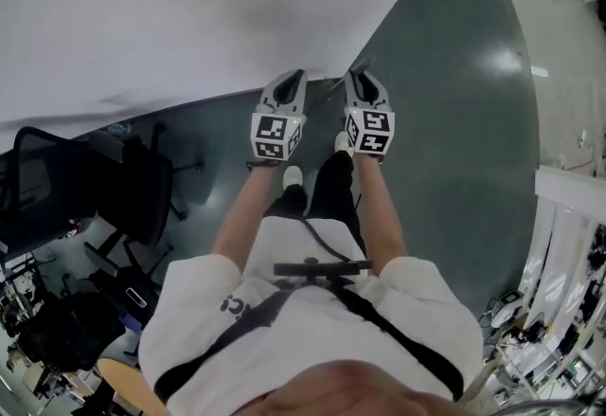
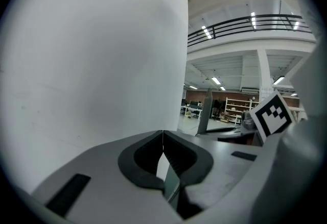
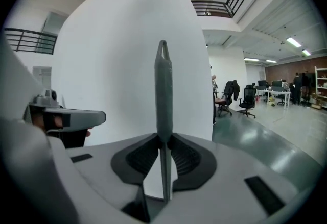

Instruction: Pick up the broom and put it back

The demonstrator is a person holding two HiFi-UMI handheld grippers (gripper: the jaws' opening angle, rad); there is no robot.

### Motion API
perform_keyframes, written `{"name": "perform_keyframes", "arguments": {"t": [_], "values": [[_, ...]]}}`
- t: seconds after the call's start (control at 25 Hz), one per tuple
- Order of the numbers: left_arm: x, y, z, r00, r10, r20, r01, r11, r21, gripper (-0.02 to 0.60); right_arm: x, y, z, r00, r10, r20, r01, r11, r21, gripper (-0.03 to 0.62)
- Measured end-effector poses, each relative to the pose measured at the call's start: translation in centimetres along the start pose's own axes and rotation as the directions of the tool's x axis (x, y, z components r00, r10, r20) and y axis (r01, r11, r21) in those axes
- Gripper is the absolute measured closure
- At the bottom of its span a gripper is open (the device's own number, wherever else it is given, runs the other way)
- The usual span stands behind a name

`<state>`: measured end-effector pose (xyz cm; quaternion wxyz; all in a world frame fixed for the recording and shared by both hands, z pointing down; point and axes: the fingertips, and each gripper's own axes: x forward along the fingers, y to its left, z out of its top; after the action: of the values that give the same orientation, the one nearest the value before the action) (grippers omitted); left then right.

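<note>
Right gripper (image 3: 164,140) jaws clamped on upright broom handle (image 3: 163,85); left gripper (image 2: 163,139) jaws together, empty.

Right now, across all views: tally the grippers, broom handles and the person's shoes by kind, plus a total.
Grippers: 2, the left gripper and the right gripper
Broom handles: 1, the grey broom handle, clamped upright in the right gripper
White shoes: 2
Total: 5
</note>
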<state>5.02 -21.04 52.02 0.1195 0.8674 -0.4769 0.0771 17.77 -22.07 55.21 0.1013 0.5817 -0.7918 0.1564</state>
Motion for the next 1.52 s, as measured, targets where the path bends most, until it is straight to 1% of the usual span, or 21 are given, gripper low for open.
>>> {"name": "perform_keyframes", "arguments": {"t": [0.16, 0.36, 0.48, 0.56, 0.68, 0.84, 0.96, 1.04, 1.24, 1.36, 1.4, 1.44, 1.52], "values": [[-2.9, 0.0, 4.9, 0.997, 0.034, 0.07, -0.035, 0.999, 0.007, 0.569, -3.4, 2.6, 5.8, 0.996, -0.004, 0.089, 0.008, 0.999, -0.045, 0.507], [-6.1, -0.3, 10.8, 0.988, 0.067, 0.136, -0.072, 0.997, 0.035, 0.569, -6.8, 4.7, 12.3, 0.981, -0.005, 0.195, 0.025, 0.995, -0.1, 0.507], [-7.7, -0.5, 13.9, 0.981, 0.079, 0.176, -0.09, 0.995, 0.052, 0.569, -8.6, 5.3, 16.0, 0.968, -0.009, 0.249, 0.04, 0.992, -0.117, 0.507], [-8.7, -0.3, 15.5, 0.976, 0.089, 0.2, -0.101, 0.994, 0.05, 0.569, -9.6, 5.9, 18.0, 0.959, -0.006, 0.283, 0.043, 0.991, -0.125, 0.507], [-10.1, -0.2, 17.9, 0.967, 0.11, 0.231, -0.122, 0.992, 0.037, 0.569, -11.3, 6.8, 20.8, 0.941, 0.007, 0.338, 0.04, 0.99, -0.133, 0.508], [-11.8, -0.9, 20.9, 0.952, 0.115, 0.285, -0.136, 0.989, 0.056, 0.569, -13.5, 7.9, 24.0, 0.916, 0.034, 0.399, 0.026, 0.989, -0.144, 0.508], [-12.9, -1.2, 22.1, 0.942, 0.113, 0.317, -0.14, 0.988, 0.063, 0.569, -14.3, 8.7, 25.0, 0.907, 0.047, 0.418, 0.019, 0.988, -0.154, 0.508], [-13.3, -1.4, 22.3, 0.94, 0.108, 0.324, -0.135, 0.989, 0.062, 0.569, -14.5, 9.0, 25.0, 0.908, 0.047, 0.415, 0.02, 0.988, -0.155, 0.508], [-13.1, -1.3, 22.0, 0.945, 0.092, 0.313, -0.113, 0.992, 0.049, 0.569, -14.1, 9.4, 24.5, 0.92, 0.045, 0.39, 0.02, 0.987, -0.16, 0.508], [-12.9, -1.7, 21.8, 0.949, 0.07, 0.307, -0.102, 0.991, 0.09, 0.569, -14.2, 9.8, 24.3, 0.922, 0.049, 0.383, 0.019, 0.985, -0.172, 0.51], [-12.9, -1.8, 21.9, 0.946, 0.074, 0.317, -0.11, 0.989, 0.097, 0.569, -14.3, 9.8, 24.2, 0.924, 0.046, 0.38, 0.023, 0.984, -0.175, 0.508], [-12.9, -1.7, 22.1, 0.939, 0.084, 0.332, -0.119, 0.989, 0.087, 0.569, -14.4, 9.7, 24.0, 0.926, 0.041, 0.375, 0.027, 0.984, -0.176, 0.509], [-13.1, -1.4, 22.3, 0.927, 0.096, 0.362, -0.119, 0.992, 0.042, 0.569, -14.3, 9.2, 23.5, 0.93, 0.027, 0.365, 0.038, 0.985, -0.171, 0.508]]}}
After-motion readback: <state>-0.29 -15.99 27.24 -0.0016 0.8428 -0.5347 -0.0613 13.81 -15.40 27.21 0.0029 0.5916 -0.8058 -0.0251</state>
